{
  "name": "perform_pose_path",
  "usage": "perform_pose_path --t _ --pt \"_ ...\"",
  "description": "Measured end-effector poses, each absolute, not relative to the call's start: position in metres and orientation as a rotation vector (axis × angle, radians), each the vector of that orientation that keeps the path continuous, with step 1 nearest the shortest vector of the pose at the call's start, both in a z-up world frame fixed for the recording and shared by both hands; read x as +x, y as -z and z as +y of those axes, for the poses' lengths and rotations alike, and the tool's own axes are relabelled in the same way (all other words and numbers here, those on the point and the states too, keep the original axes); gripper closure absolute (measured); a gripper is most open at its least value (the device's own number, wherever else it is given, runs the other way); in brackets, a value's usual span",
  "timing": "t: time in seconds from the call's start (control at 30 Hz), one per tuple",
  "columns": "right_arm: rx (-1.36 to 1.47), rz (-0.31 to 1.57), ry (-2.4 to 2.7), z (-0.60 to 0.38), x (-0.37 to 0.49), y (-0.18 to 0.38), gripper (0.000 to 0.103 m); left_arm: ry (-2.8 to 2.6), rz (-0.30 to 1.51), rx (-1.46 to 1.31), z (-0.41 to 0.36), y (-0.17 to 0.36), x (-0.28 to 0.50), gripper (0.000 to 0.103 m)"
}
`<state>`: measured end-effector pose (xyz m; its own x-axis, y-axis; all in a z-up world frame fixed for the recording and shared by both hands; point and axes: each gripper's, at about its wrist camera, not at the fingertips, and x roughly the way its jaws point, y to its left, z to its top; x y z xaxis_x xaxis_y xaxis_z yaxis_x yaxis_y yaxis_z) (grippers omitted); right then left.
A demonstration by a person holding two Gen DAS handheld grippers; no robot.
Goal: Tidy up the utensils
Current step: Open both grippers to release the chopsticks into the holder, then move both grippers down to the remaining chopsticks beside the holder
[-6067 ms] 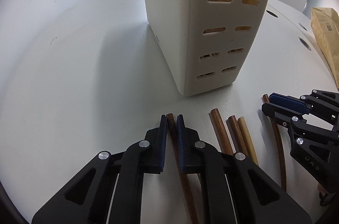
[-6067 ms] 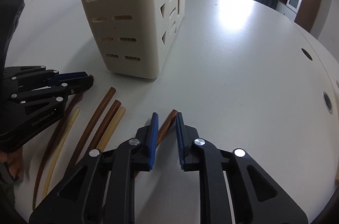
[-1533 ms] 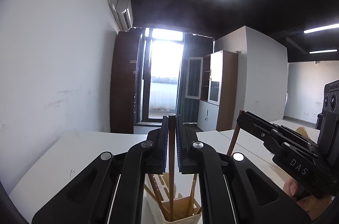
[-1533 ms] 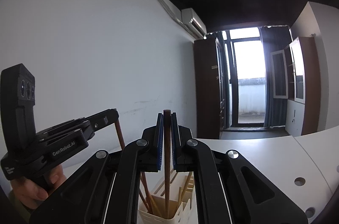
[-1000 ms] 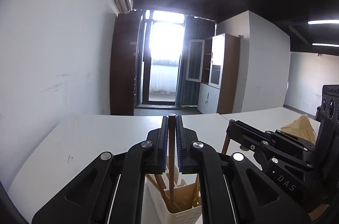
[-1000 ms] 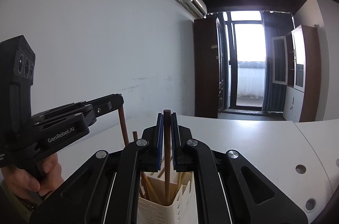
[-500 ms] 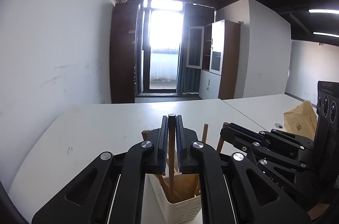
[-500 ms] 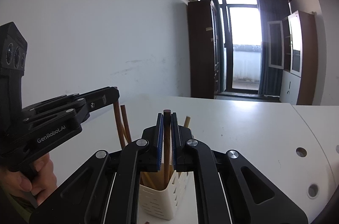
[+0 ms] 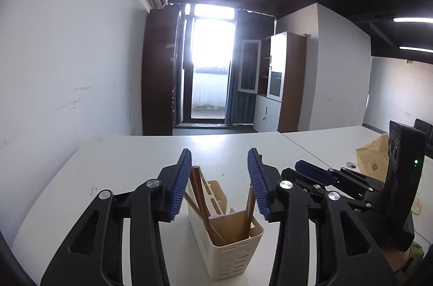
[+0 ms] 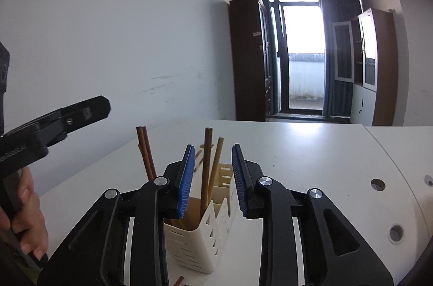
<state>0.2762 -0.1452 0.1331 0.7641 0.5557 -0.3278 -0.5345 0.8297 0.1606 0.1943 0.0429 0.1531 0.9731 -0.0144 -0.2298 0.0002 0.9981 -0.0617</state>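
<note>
Both grippers, left [image 9: 219,177] and right [image 10: 212,177], have jaws spread, gripping nothing. Chopsticks [image 10: 206,166] stand near-upright in the cream utensil holder [image 9: 232,253] on the worktop [image 9: 121,158], just below my jaws. One stick end [image 10: 178,281] lies near-side; right gripper looks closer, I reckon.

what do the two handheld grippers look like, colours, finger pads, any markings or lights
Both are matte black plastic with angular, cut-out linkage arms and round silver pivot screws. The left gripper and right gripper each carry two fingers faced with ribbed blue pads. The left one's side shows partial white lettering; the right one's boxy black body has a small green light. A bare hand grips the left handle.
</note>
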Motion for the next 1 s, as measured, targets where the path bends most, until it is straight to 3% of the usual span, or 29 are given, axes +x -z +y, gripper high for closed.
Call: perform_pose_path --t 0.17,0.37,0.57,0.8,1.0 --pt "0.056 0.373 -0.584 -0.151 0.27 -0.136 0.064 0.002 0.226 -0.052 0.04 -0.153 0.178 0.039" --pt "0.019 0.352 -0.563 -0.157 0.256 -0.14 0.05 -0.016 0.241 -0.049 0.044 -0.145 0.166 0.019" --pt "-0.004 0.358 -0.56 -0.161 0.248 -0.14 0.037 -0.026 0.272 -0.016 0.045 -0.136 0.157 0.006" --pt "-0.002 0.364 -0.577 -0.168 0.223 -0.126 0.017 -0.017 0.27 -0.048 0.057 -0.121 0.137 0.006" --pt "0.005 0.372 -0.557 -0.174 0.215 -0.111 0.009 -0.021 0.234 -0.069 0.063 -0.103 0.135 0.006"
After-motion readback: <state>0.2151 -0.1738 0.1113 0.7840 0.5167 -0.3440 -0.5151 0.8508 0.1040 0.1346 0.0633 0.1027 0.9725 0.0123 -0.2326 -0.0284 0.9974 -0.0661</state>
